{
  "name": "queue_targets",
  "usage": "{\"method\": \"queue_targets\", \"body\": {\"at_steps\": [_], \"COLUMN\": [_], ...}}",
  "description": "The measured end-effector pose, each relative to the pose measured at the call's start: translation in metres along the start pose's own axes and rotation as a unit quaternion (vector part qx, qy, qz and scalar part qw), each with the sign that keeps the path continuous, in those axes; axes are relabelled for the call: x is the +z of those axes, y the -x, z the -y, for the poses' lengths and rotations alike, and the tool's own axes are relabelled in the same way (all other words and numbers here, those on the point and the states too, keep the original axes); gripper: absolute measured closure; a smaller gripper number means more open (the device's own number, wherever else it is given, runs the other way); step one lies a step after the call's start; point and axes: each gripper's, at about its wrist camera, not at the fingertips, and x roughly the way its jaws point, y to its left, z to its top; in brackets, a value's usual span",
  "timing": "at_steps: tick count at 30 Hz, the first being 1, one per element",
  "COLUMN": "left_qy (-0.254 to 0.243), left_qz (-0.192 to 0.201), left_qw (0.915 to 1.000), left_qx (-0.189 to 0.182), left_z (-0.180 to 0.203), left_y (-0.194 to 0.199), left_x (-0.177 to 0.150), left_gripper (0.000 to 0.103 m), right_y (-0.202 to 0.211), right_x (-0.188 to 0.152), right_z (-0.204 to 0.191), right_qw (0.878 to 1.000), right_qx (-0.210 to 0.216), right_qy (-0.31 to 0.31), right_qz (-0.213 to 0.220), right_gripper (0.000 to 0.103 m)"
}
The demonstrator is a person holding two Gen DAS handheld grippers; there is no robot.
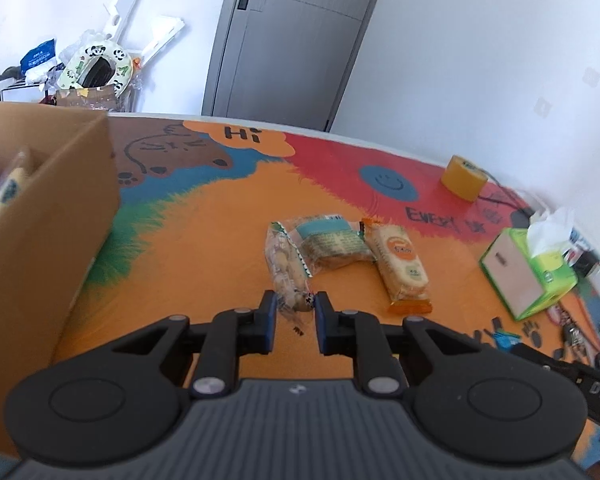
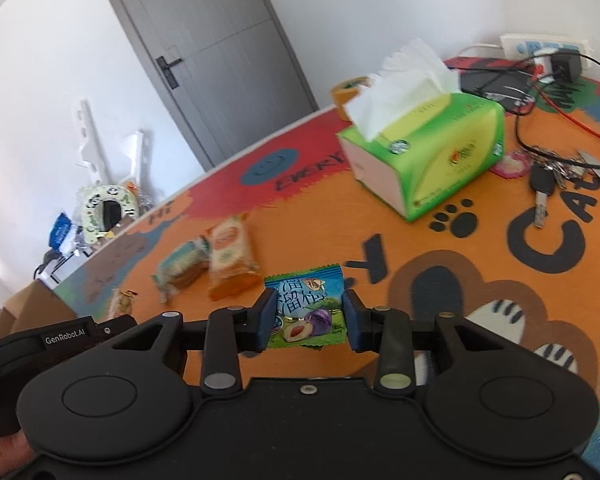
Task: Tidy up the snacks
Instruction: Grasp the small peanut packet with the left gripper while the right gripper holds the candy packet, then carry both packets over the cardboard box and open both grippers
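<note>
In the left wrist view my left gripper [image 1: 295,300] has its jaws around the near end of a clear packet of round biscuits [image 1: 286,268] lying on the colourful mat; the pads touch its sides. Beside it lie a teal-labelled cracker packet [image 1: 332,244] and an orange-ended cracker packet [image 1: 400,266]. In the right wrist view my right gripper [image 2: 310,304] is shut on a green and blue plum candy packet [image 2: 306,308]. The same three packets show at the left: biscuits [image 2: 120,302], teal [image 2: 180,266], orange [image 2: 230,256].
An open cardboard box [image 1: 52,200] with a packet inside stands at the left. A green tissue box [image 1: 532,268] [image 2: 424,152], a yellow tape roll [image 1: 464,178], keys [image 2: 544,184] and cables [image 2: 540,100] lie at the right. The left gripper's body [image 2: 60,336] shows beside mine.
</note>
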Motion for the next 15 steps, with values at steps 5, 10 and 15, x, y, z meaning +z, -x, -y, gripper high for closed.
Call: {"method": "queue_targets", "body": {"at_steps": [5,10,15], "left_qy": [0.006,0.01,0.009], "left_qz": [0.015,0.032,0.053], "left_qw": [0.9999,0.9993,0.9984], "left_qx": [-0.005,-0.013,-0.018], "left_z": [-0.01,-0.021,-0.03], "left_y": [0.021,0.042,0.064], "left_x": [0.004,0.009,0.015], "left_gripper": [0.085,0.085,0.085], "right_y": [0.004,0.01,0.018], "right_x": [0.0,-0.002,-0.005], "right_z": [-0.019,-0.038,-0.057], "right_qw": [1.0,0.999,0.999], "right_qx": [0.015,0.027,0.041], "right_qy": [0.01,0.016,0.026], "right_qz": [0.006,0.013,0.022], "right_gripper": [0.067,0.067,0.067]}}
